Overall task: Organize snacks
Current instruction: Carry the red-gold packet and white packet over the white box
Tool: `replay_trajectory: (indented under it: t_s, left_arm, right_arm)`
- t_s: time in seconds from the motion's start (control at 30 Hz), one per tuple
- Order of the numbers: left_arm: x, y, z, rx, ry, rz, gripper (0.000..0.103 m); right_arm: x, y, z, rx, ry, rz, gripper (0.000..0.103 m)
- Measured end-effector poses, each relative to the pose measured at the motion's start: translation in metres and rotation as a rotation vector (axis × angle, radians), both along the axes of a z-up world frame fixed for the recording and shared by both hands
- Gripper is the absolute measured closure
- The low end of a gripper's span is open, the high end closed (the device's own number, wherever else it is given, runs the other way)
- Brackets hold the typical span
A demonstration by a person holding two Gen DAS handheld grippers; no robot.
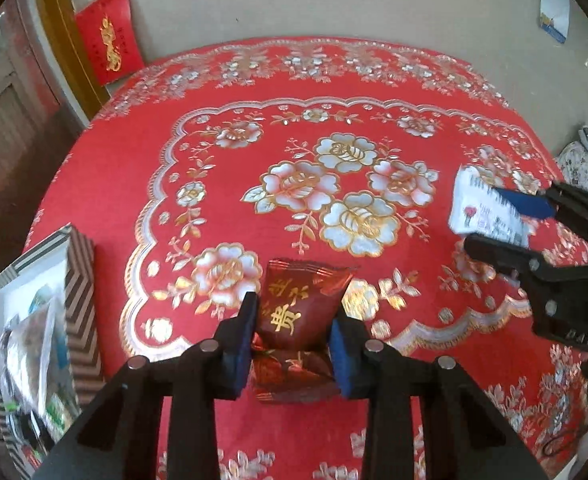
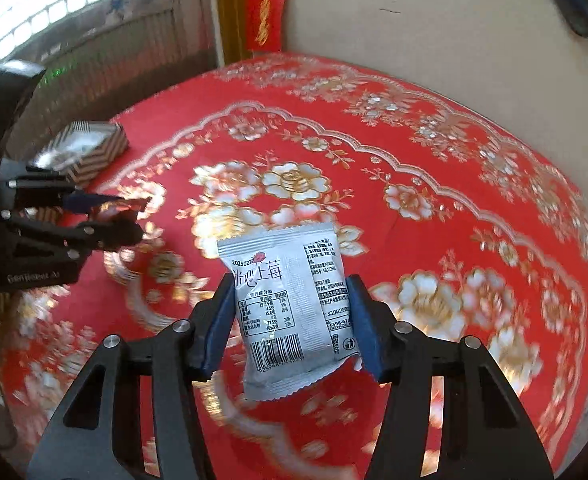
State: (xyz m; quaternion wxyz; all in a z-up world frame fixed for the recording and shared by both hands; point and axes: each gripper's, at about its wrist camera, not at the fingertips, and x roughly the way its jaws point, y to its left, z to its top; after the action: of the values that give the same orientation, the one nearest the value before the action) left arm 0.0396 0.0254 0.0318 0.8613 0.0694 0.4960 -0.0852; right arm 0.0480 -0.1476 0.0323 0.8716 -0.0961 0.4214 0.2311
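While both packets were clear of the cloth, we had the left tool [image 1: 292,338] pinching a dark red snack packet [image 1: 298,312] across its middle, the blue pads [image 1: 242,344] pressed into its sides so that the puffy wrapper bulged forward between them. That hold across the narrow width probably kept the slippery foil from sliding out. In our right tool [image 2: 290,326] we clamped a silver snack packet [image 2: 294,312] in the same way, upright, its printed back facing the camera and its lower seam hanging below the pads. Both packets hung above the worktop [image 1: 374,80], which was draped in a red flowered cloth, rather than lying on it.

At the worktop's left edge stood a striped box [image 1: 82,280], open at the top and already holding some wrapped items, though we could not tell what they were. We judged it the likely place for collecting the snacks, which would explain carrying one in each tool at once.
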Motion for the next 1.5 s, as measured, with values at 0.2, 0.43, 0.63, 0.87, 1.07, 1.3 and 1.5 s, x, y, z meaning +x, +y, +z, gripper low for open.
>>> replay_trajectory:
  t_s: [0.2, 0.43, 0.63, 0.87, 1.07, 1.3, 1.5]
  left_arm:
    - [-0.027, 0.010, 0.007, -0.010, -0.048, 0.026, 0.068]
    - [-0.047, 0.026, 0.007, -0.013, -0.092, 0.077, 0.068]
    - [-0.057, 0.037, 0.010, -0.015, -0.121, 0.112, 0.068]
    - [-0.067, 0.047, 0.016, -0.012, -0.155, 0.132, 0.068]
    - [-0.074, 0.057, 0.019, -0.016, -0.166, 0.148, 0.068]
    - [-0.082, 0.078, 0.024, -0.016, -0.189, 0.189, 0.068]
    - [-0.089, 0.108, 0.029, -0.018, -0.205, 0.251, 0.068]
  right_arm:
    - [-0.026, 0.016, 0.002, 0.072, -0.006, -0.056, 0.049]
    - [-0.052, 0.043, 0.002, 0.086, -0.030, -0.102, 0.049]
    - [-0.068, 0.060, 0.005, 0.094, -0.051, -0.138, 0.049]
    - [-0.080, 0.072, 0.008, 0.094, -0.058, -0.142, 0.049]
    - [-0.085, 0.087, 0.011, 0.083, -0.060, -0.126, 0.049]
    - [-0.086, 0.111, 0.016, 0.076, -0.058, -0.082, 0.049]
    - [-0.085, 0.140, 0.022, 0.085, -0.059, -0.027, 0.049]
